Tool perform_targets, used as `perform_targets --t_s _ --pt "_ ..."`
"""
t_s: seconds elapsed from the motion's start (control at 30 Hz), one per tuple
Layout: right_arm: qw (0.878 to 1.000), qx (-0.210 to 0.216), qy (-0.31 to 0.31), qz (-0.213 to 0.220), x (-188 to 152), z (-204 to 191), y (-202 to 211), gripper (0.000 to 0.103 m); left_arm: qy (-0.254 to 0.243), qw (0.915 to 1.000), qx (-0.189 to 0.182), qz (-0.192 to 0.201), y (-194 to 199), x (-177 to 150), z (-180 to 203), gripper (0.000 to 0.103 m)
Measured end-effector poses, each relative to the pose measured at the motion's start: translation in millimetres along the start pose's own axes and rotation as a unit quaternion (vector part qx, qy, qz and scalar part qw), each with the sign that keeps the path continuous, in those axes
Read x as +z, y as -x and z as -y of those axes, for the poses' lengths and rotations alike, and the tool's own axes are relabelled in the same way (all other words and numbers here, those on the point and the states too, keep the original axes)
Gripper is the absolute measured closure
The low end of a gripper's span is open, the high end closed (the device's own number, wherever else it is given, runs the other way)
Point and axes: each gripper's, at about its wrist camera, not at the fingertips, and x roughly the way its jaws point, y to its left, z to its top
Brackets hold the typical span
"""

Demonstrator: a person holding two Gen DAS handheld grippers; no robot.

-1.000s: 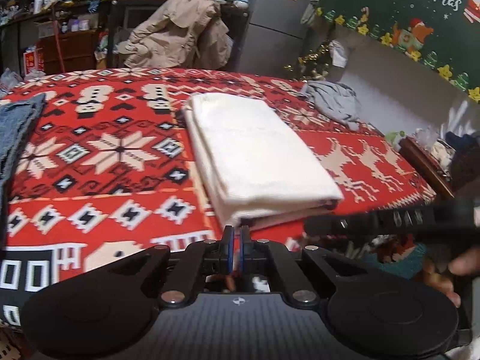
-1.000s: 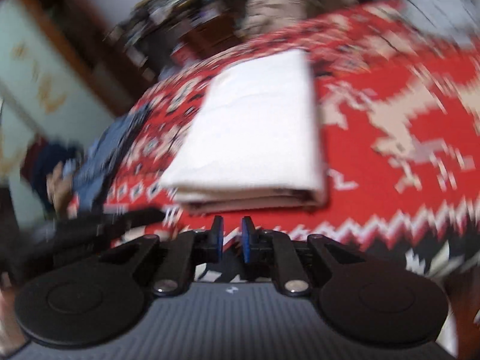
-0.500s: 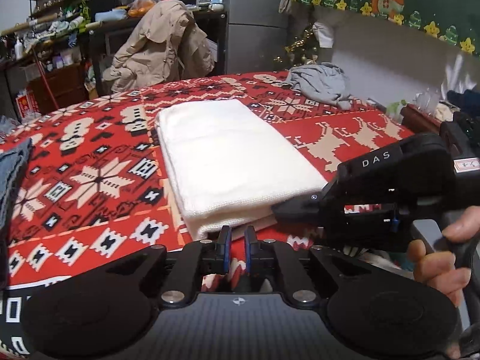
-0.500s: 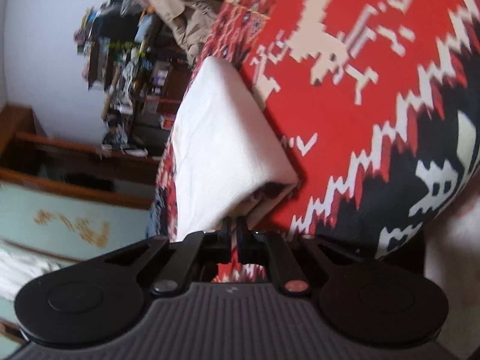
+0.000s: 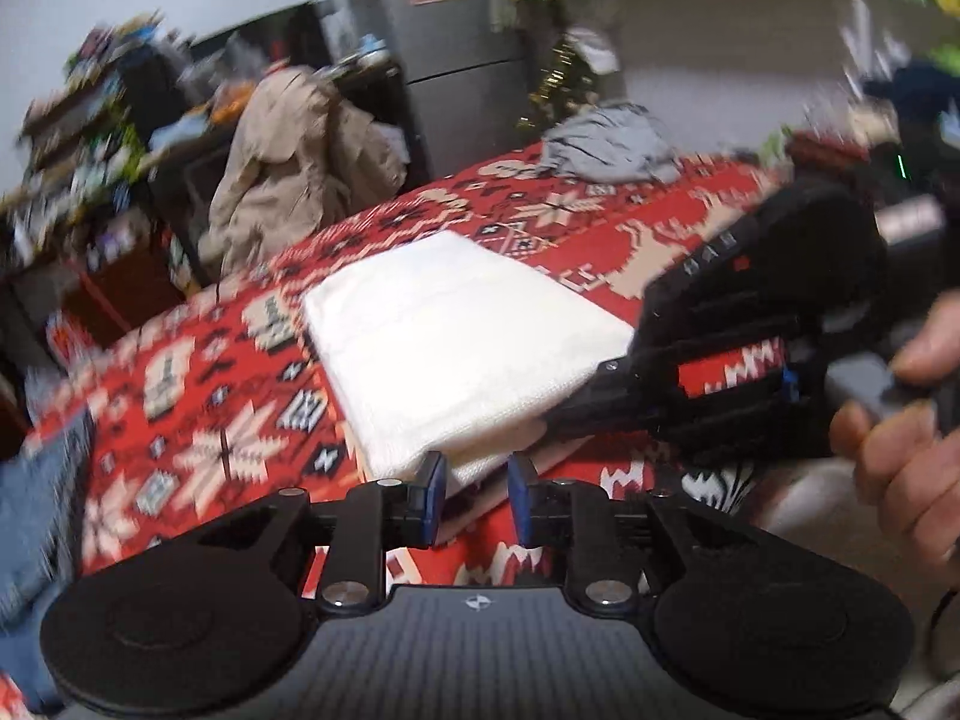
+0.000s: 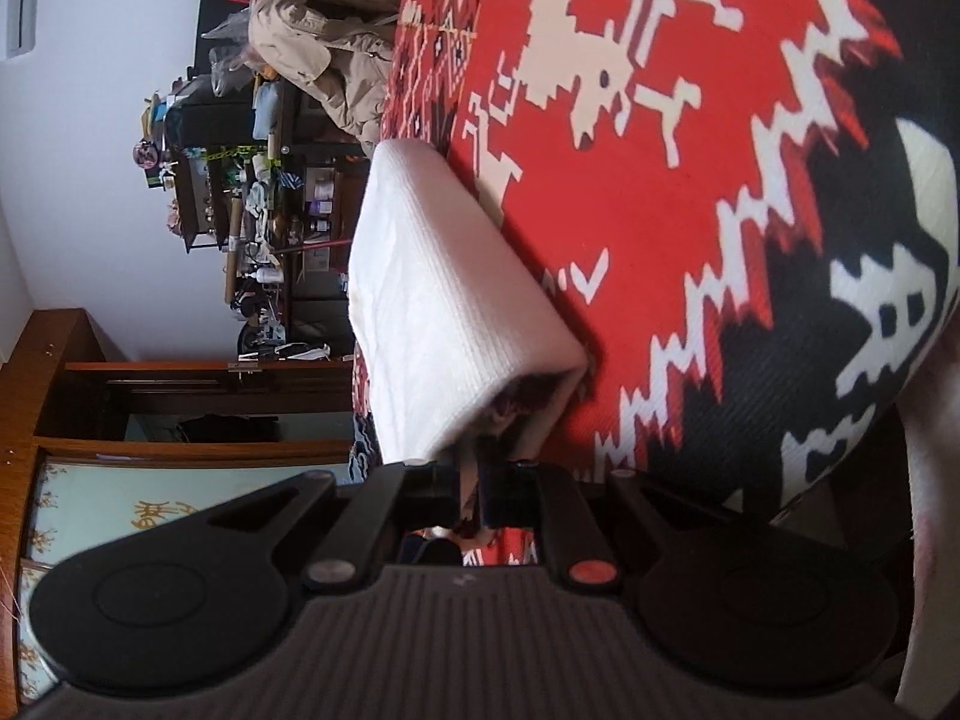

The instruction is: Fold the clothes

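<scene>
On the red patterned blanket [image 5: 198,414], the folded white garment [image 5: 456,354] lies mid-frame in my left view. My left gripper [image 5: 474,495] is opening at its near edge, pads clear of the cloth. My right gripper [image 6: 471,489], entering from the right, pinches the garment's near corner.

A plain white folded cloth [image 5: 444,348] lies on a red blanket [image 5: 198,420] patterned with cream and black snowflakes and reindeer.
</scene>
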Motion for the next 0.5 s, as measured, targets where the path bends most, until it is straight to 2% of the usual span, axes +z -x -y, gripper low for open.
perform_targets --t_s 0.13,0.2,0.27,0.3,0.33,0.4,0.5 --pt "1.000 0.002 0.009 0.005 -2.2 -3.9 6.5 0.101 -0.083 0.9961 0.029 0.008 -6.6 -2.7 15.9 0.081" --pt "1.000 0.007 0.004 0.004 -3.0 -2.3 12.4 0.102 -0.105 0.9938 0.036 0.010 -10.4 -3.7 20.2 0.079" --pt "1.000 0.010 -0.004 0.002 -3.5 0.5 16.3 0.102 -0.121 0.9918 0.042 0.013 -14.1 -4.6 23.6 0.079" --pt "1.000 0.011 -0.011 0.001 -3.7 2.8 16.9 0.102 -0.128 0.9906 0.045 0.014 -15.9 -5.0 25.2 0.084" --pt "1.000 0.010 -0.013 0.000 -3.8 3.9 16.9 0.101 -0.133 0.9898 0.048 0.017 -16.8 -5.4 25.9 0.094" --pt "1.000 0.013 -0.013 -0.001 -4.1 3.9 16.5 0.101 -0.133 0.9894 0.053 0.026 -16.4 -5.9 25.7 0.097" --pt "1.000 0.017 -0.018 -0.005 -4.7 5.6 14.8 0.095 -0.125 0.9902 0.052 0.035 -12.4 -6.3 23.6 0.098"
